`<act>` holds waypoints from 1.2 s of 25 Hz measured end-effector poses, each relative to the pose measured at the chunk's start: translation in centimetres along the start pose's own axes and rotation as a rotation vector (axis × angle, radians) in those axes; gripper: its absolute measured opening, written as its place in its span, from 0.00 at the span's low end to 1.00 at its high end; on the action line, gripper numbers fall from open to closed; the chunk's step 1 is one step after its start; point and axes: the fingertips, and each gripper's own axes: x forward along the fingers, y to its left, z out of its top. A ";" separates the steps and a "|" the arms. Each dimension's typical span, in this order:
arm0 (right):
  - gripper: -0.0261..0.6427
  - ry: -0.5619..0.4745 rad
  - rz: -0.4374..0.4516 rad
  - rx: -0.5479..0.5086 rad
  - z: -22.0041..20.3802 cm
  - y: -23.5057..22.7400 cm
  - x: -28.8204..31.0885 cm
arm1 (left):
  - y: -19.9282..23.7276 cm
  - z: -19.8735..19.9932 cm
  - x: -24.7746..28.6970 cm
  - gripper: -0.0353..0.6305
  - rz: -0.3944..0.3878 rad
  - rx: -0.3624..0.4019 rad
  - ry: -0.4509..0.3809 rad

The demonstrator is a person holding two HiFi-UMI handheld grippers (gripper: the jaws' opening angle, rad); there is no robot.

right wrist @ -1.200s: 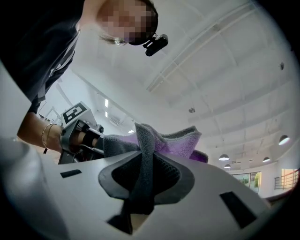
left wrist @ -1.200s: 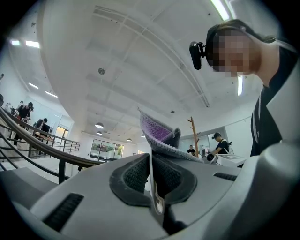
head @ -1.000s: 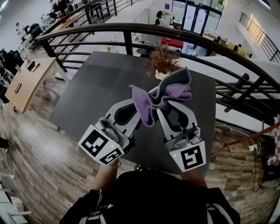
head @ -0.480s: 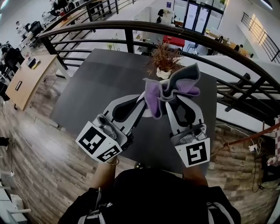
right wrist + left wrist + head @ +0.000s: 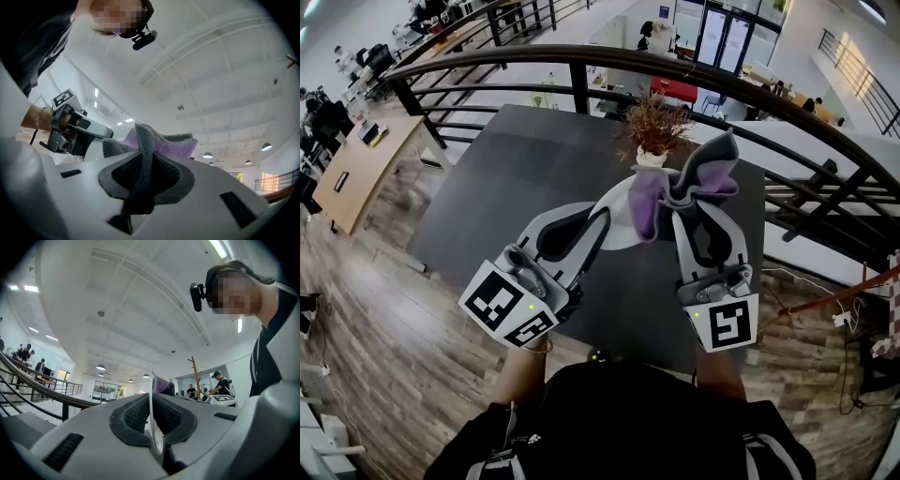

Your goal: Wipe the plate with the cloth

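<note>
In the head view my left gripper [image 5: 602, 217] is shut on the rim of a white plate [image 5: 617, 225], held up on edge above the dark table. The left gripper view shows the plate [image 5: 152, 420] edge-on between the pads. My right gripper [image 5: 692, 199] is shut on a grey and purple cloth [image 5: 680, 186], whose folds lie against the plate's right side. In the right gripper view the cloth [image 5: 149, 143] bunches out of the pads, and the left gripper [image 5: 70, 127] shows beyond it. Most of the plate is hidden by the cloth and the left gripper's body.
A potted dry plant [image 5: 654, 127] stands at the far edge of the dark table [image 5: 506, 187]. A curved black railing [image 5: 581, 58] runs behind it. Wooden floor [image 5: 384, 309] lies to the left, and people stand far off in the hall.
My right gripper has carried the cloth to the right across the plate, uncovering more of its white face. The left gripper and the plate have stayed where they were.
</note>
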 end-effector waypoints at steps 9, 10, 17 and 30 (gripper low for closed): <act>0.15 0.013 -0.063 0.024 -0.7 -1.9 -1.0 | 0.0 0.2 -0.3 0.08 0.012 0.000 -0.005; 0.15 0.018 -0.068 0.026 -0.9 -2.0 -1.1 | 0.1 0.1 -0.3 0.08 0.013 -0.001 -0.006; 0.15 0.036 -0.095 0.037 -1.6 -3.1 -2.0 | 0.6 -0.2 -0.4 0.08 0.036 -0.004 -0.003; 0.15 -0.001 -0.079 0.042 0.0 -2.3 -2.5 | 1.5 -0.6 -0.8 0.08 0.064 -0.004 0.009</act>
